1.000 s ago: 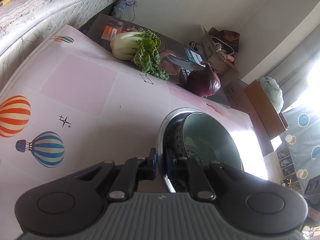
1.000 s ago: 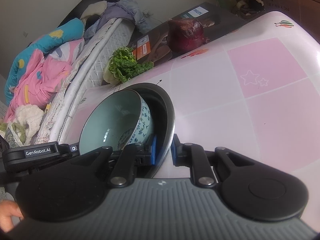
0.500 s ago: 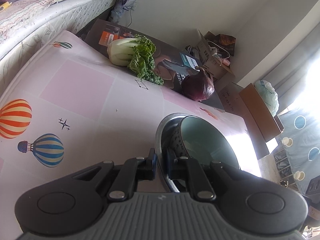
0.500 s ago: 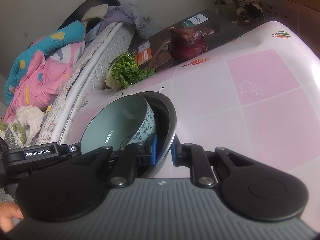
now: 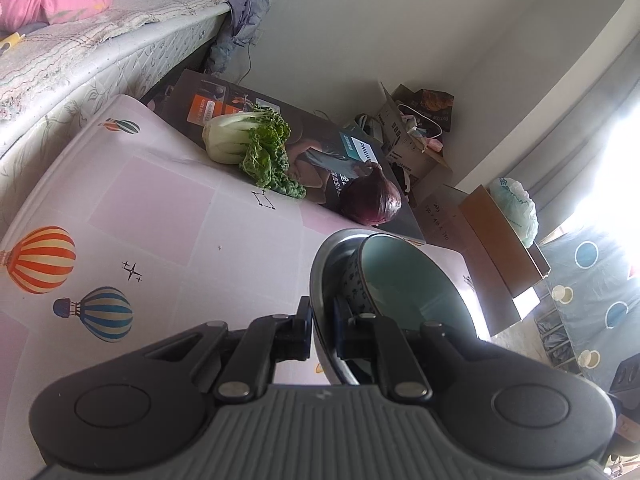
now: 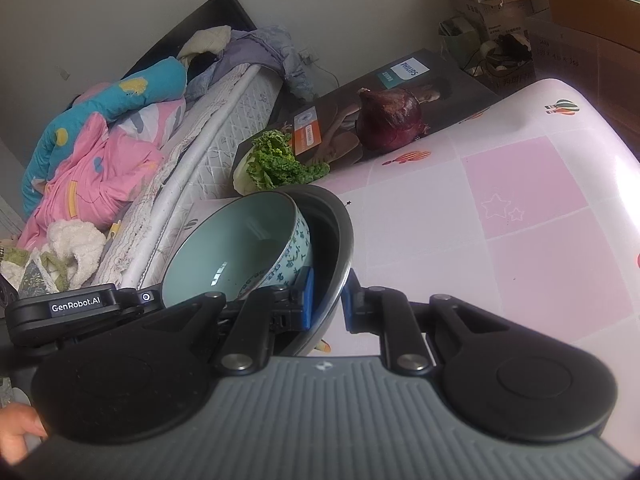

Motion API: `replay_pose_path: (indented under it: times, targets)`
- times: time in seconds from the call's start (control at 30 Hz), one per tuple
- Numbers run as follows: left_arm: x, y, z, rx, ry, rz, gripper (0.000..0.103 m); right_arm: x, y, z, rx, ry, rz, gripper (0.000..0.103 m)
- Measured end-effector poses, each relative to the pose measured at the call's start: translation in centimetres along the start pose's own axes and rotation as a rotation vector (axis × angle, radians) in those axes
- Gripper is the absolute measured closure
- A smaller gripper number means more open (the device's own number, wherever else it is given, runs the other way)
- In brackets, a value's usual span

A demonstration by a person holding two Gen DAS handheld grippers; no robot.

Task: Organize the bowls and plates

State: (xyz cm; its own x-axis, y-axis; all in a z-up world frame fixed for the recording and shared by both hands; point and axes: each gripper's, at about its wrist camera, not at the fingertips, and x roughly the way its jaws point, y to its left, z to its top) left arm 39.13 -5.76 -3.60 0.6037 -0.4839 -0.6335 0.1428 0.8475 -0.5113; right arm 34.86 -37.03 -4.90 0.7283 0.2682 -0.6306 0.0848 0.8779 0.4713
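Steel basin (image 5: 320, 280) holding celadon bowl (image 6: 240, 248), both tools (image 5: 322, 320) (image 6: 326, 300) clenched on its rim, lower centre; tilt risks bowl sliding out

A table (image 5: 168, 196) carried everything, covered in a white-and-pink checked cloth printed with hot-air balloons and stars. A flat dark printed box (image 6: 452, 80) lay along its far edge, partly overhanging it. A leafy green cabbage (image 5: 248, 144) rested at that edge against the box, and a red onion (image 6: 390, 122) sat on the box further along.
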Motion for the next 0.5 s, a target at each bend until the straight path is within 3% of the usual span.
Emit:
replay_pose_path:
  times: [0.27,0.5]
  targets:
    - [-5.0,-0.8,-1.5,0.004,-0.04,-0.018,0.093,-5.0,2.4,-1.5,-0.016,-0.012,0.017,0.089]
    - [-9.3,-0.1,-4.8,-0.017,-0.04,-0.018,0.093,-8.8,3.8,-5.8,-0.006,0.035,0.034,0.089]
